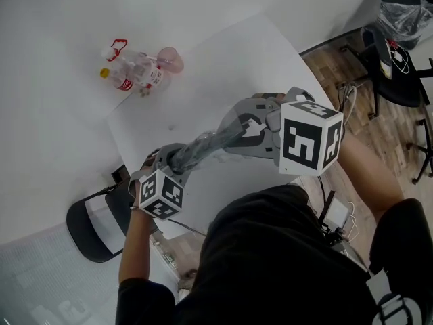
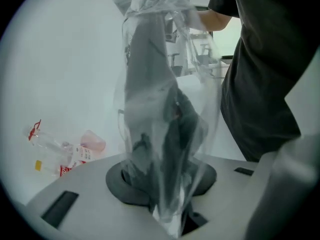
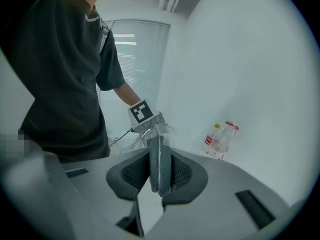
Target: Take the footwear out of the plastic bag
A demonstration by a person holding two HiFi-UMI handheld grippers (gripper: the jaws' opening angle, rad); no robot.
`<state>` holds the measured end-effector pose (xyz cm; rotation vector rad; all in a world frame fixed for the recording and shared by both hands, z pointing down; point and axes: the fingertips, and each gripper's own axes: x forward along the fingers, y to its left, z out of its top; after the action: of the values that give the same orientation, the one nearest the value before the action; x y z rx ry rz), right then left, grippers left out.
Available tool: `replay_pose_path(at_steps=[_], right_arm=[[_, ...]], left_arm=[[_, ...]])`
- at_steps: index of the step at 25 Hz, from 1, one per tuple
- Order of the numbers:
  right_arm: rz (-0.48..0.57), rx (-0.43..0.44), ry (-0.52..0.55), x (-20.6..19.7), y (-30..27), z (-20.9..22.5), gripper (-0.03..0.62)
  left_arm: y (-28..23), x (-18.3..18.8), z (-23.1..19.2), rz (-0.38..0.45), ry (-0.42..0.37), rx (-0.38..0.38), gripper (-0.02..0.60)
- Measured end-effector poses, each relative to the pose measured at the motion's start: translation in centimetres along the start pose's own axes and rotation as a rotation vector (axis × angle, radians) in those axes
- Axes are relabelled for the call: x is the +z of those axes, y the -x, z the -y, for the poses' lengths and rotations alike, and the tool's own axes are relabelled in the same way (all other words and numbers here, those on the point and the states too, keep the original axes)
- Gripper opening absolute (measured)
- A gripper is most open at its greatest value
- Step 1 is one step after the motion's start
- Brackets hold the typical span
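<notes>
A clear plastic bag [image 1: 203,147] with grey footwear [image 2: 150,99] inside is stretched between my two grippers above the white table [image 1: 223,66]. My left gripper [image 1: 177,160] is at the lower left, and in the left gripper view [image 2: 170,204] its pads pinch the bag's end. At the upper right, my right gripper [image 1: 230,135] holds the other end. In the right gripper view [image 3: 160,176] its jaws are shut on the thin edges of the grey footwear [image 3: 159,159]. The bag [image 3: 150,131] runs on toward the left gripper's marker cube [image 3: 141,112].
Plastic bottles [image 1: 135,73] and a pink cup [image 1: 170,59] lie at the table's far left corner. A dark chair [image 1: 101,222] stands beside the table's left edge. Another black chair [image 1: 396,66] stands on the wood floor at the right. The person's dark torso fills the lower frame.
</notes>
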<state>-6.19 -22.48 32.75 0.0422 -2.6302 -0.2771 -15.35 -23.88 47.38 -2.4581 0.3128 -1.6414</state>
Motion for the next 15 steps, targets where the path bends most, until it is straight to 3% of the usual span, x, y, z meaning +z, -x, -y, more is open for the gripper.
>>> replay_pose_path(at_steps=[15], right_arm=[[-0.046, -0.003, -0.04, -1.6, 0.7, 0.6, 0.077]], left_arm=[[-1.7, -2.4, 0.0, -0.034, 0.055, -0.036, 0.141]])
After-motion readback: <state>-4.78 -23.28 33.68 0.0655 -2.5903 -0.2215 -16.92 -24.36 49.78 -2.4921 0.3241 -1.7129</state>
